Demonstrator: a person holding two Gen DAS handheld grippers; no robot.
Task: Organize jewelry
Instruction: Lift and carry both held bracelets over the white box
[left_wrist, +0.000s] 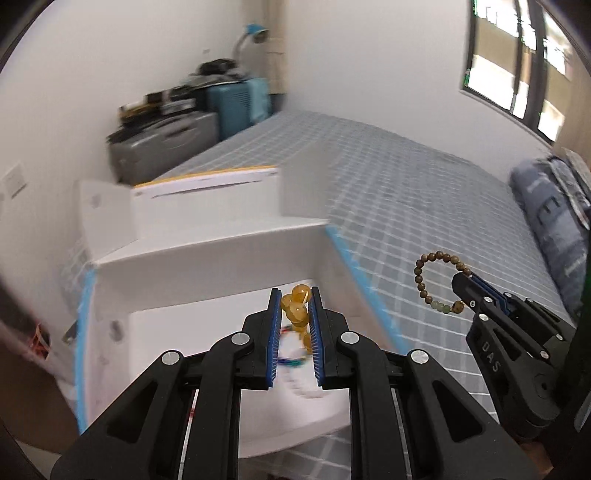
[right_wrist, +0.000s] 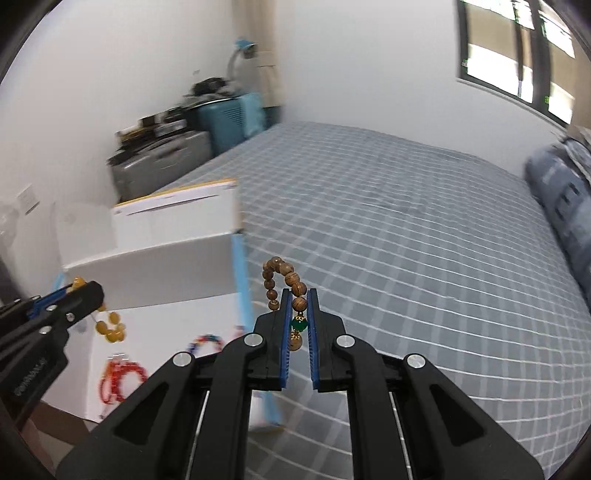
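Observation:
My left gripper is shut on a yellow amber bead bracelet and holds it over the open white box. The same bracelet hangs from that gripper in the right wrist view. My right gripper is shut on a brown wooden bead bracelet with a green bead, held above the bed beside the box. In the left wrist view that bracelet loops out from the right gripper. A red bracelet and a multicoloured bracelet lie inside the box.
The box sits at the edge of a bed with a grey checked sheet. A white and yellow box stands behind it. Suitcases are against the far wall. A blue pillow lies at the right.

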